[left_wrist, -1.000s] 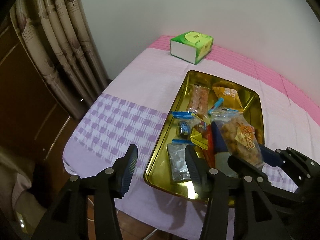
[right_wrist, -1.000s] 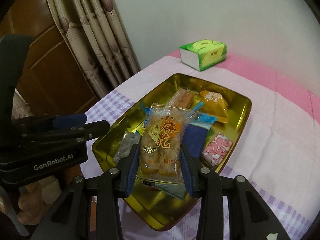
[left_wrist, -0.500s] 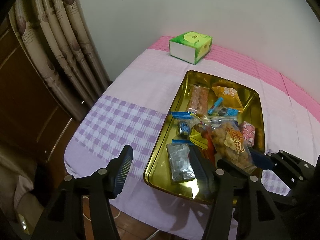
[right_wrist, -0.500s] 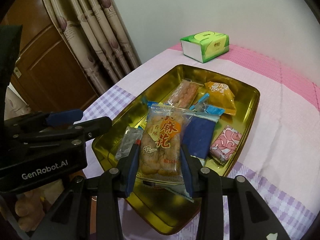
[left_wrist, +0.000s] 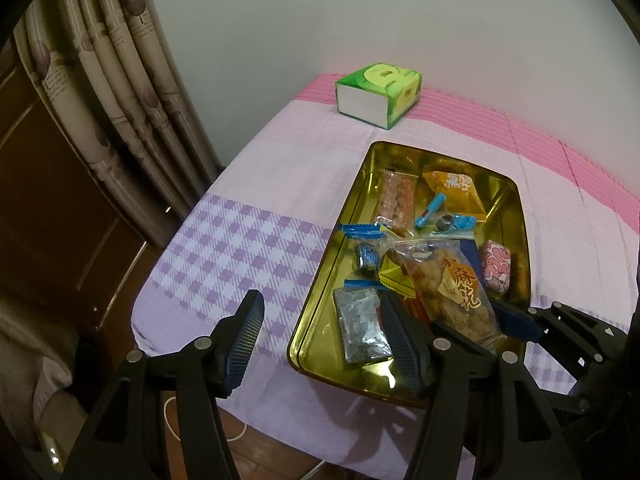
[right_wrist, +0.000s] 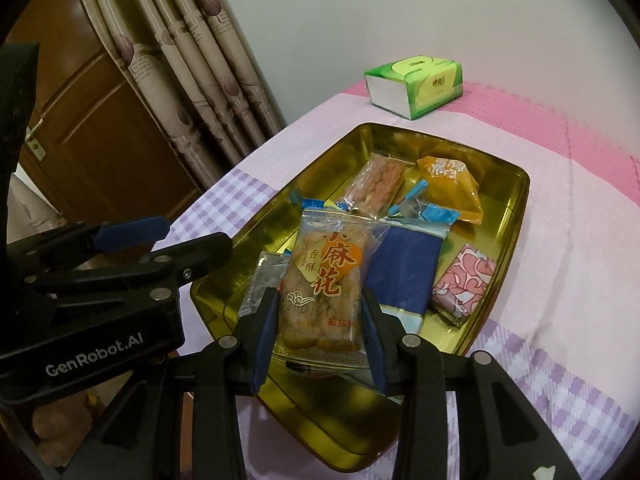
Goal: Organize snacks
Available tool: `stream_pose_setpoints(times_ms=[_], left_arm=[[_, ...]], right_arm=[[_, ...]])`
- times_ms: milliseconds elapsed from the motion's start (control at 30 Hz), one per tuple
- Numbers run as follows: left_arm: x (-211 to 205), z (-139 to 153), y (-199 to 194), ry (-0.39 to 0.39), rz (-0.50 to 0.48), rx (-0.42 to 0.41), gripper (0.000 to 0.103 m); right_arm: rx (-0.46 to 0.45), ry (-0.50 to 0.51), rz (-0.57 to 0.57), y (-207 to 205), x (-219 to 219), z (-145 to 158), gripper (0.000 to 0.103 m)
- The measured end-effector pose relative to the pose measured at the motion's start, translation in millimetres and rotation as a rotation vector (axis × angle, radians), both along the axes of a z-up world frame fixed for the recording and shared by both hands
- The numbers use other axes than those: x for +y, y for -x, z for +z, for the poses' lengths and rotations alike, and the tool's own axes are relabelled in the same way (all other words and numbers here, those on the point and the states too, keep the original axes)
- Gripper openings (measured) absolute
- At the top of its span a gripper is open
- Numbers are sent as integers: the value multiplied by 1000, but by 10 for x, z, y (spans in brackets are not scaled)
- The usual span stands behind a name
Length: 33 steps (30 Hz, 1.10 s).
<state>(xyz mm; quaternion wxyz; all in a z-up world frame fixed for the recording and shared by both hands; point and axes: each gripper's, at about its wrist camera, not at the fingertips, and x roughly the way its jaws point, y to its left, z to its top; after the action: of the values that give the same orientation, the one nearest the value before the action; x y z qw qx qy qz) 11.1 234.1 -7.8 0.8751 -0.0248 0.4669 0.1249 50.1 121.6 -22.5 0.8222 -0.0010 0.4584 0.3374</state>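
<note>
The snack tray (right_wrist: 516,216) lies on the table (right_wrist: 568,216). Behind the tray sits a tissue box (right_wrist: 416,84). In the tray, the fried-dough twist packet (right_wrist: 324,280) occupies the near end, a peanut bar (right_wrist: 376,184) the far end.

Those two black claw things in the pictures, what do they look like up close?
Both the left gripper and right gripper are matte black linkage frames joined with silver rivets, each with two fingers carrying ribbed blue pads. White "GenRobot.AI" lettering marks the left one's body. No sleeves are visible.
</note>
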Motion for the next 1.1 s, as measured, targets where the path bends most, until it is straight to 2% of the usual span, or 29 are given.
stream_pose_setpoints(times_ms=[333,433,533,600,667,733,833,1000,1033,1100], left_arm=[[-16,-1,-8,-3,-9,0,62],[-17,-1,-5,0,-10,-2,62],[-24,36,0,4,-13,-20,62],[-32,66,12,-6,-11,-37,62],[-52,100,25,-19,-14,-55,62],[-61,146,46,-15,-24,-75,62],[-78,241,112,-16,-36,-121,62],[-184,413,248,-33,-93,-197,62],[-209,458,285,-33,-104,-215,62],[-257,530,343,-38,-123,-239,66]], right_arm=[[-7,-12,4,16,-3,16,39],[-30,-10,-6,42,-14,58,39],[-90,-1,-30,95,-64,149,40],[-170,29,-60,162,-106,243,47],[-248,63,-88,224,-136,332,60],[-321,82,-118,294,-185,418,70],[-433,102,-179,435,-274,581,78],[-529,113,-250,572,-423,783,85],[-553,114,-272,612,-463,831,90],[-583,104,-304,670,-539,907,95]])
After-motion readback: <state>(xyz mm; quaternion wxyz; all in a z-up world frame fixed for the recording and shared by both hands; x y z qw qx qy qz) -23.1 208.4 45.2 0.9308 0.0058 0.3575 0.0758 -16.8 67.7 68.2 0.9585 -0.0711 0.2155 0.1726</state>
